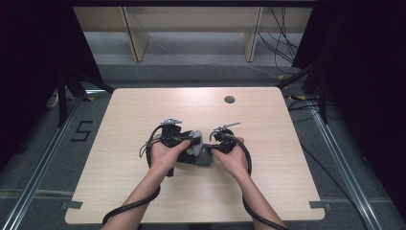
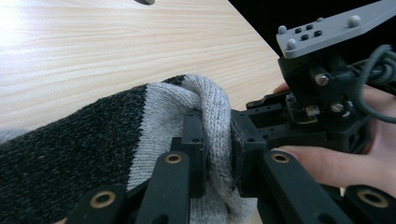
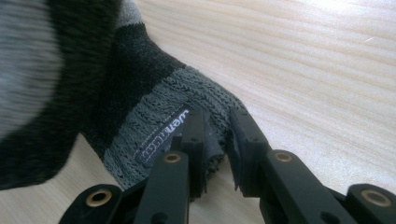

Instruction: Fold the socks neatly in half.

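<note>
the sock [image 1: 194, 152] lies left-to-right on the surface [image 1: 119, 120], between both hands; left fingers [image 2: 194, 140] pinch its light cuff, right fingers [image 3: 196, 135] its grey hem.

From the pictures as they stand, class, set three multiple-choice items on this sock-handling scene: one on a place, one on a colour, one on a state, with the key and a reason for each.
1. Where is the sock?
A. between the two hands, near the middle of the table
B. on the floor
C. at the far right corner

2. What colours is the sock?
A. red and white
B. dark grey and light grey
C. plain yellow

3. How are the left gripper fingers?
A. wide open above the table
B. shut on a fold of the sock
C. shut on a cable

Key: 1 A, the high view shows it between both hands at mid-table. 2 B, both gripper views show dark and light grey knit bands. 3 B, the left gripper view shows light grey knit pinched between the pads.
</note>
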Motion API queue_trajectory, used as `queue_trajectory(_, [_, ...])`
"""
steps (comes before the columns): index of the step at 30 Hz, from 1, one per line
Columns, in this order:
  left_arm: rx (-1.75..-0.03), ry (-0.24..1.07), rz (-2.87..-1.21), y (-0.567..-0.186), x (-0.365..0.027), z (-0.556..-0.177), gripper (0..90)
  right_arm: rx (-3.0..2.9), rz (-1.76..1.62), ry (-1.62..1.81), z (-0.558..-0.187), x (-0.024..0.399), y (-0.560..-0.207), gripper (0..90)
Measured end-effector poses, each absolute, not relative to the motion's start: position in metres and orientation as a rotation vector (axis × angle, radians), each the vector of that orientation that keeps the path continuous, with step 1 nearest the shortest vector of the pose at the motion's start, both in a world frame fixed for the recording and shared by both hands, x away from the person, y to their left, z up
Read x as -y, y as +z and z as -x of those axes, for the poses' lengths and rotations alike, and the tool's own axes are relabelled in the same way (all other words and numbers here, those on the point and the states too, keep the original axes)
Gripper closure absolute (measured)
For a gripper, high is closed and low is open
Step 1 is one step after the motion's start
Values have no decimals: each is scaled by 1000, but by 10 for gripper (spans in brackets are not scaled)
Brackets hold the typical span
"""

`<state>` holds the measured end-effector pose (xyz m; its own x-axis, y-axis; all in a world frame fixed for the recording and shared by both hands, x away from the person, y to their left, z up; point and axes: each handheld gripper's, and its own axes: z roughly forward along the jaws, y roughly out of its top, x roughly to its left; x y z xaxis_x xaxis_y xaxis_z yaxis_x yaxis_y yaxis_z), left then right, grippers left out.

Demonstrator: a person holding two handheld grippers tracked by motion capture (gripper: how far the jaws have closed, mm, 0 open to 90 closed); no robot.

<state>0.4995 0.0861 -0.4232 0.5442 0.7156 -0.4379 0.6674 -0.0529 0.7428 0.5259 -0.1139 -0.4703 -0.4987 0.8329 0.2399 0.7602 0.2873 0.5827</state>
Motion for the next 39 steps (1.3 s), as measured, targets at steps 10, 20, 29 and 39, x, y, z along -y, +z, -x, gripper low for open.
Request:
queue_trajectory(10, [-1169,71,-1821,-434,-78,-506,780,-2447,-1518,1023,-527,117,-472,774])
queue_trajectory(20, [-1181,75,-1824,-435,-68,-508,780,-2448,-1525,1037,-525,118,-472,771])
queue_trajectory(29, [-1200,65,-1820,-441,-62,-511,780,-2442,-1525,1048,-526,120,-474,768])
queue_trajectory(39, [-1210,72,-1849,-448,-58,-515,778,-2442,-1580,1087,-525,124,-475,752])
